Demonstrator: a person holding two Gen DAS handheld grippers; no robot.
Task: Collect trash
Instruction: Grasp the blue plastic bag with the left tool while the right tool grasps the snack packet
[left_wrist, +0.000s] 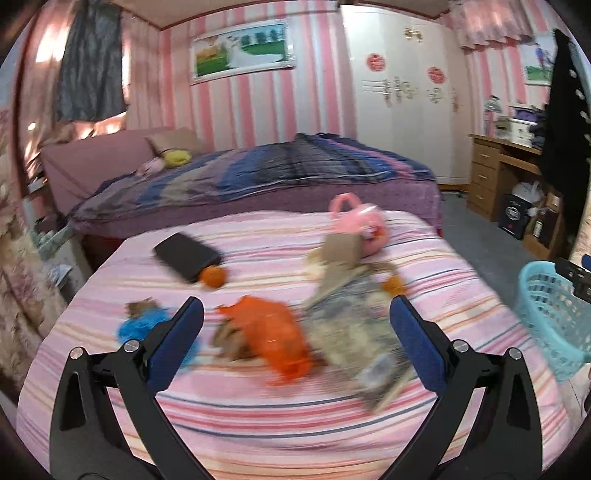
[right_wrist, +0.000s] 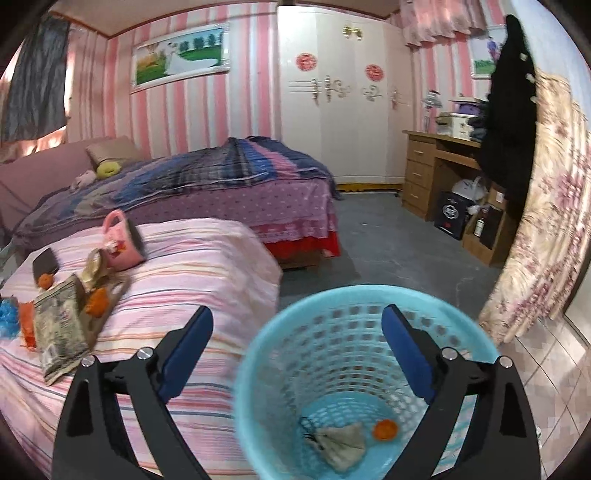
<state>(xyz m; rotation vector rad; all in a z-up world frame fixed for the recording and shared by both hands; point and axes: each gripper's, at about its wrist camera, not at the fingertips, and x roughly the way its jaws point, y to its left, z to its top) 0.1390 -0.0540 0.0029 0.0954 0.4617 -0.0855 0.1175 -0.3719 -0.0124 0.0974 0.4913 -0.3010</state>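
My left gripper (left_wrist: 295, 314) is open and empty above the pink striped bed (left_wrist: 258, 413). Between its fingers lies an orange plastic bag (left_wrist: 273, 332) with a brown scrap under it. A blue wrapper (left_wrist: 138, 326) lies to its left and a crumpled grey paper (left_wrist: 354, 332) to its right. My right gripper (right_wrist: 297, 325) is open and empty over the light blue basket (right_wrist: 266, 350). The basket holds a grey crumpled scrap (right_wrist: 341, 445) and an orange peel (right_wrist: 385, 430). The basket also shows at the right edge of the left wrist view (left_wrist: 554, 314).
On the bed lie a black wallet-like case (left_wrist: 186, 254), an orange fruit (left_wrist: 214, 276), a pink plush bag (left_wrist: 356, 221) and brown paper (left_wrist: 341, 258). A second bed (left_wrist: 258, 177) stands behind. A wooden desk (right_wrist: 436, 166) and grey floor (right_wrist: 388, 251) are to the right.
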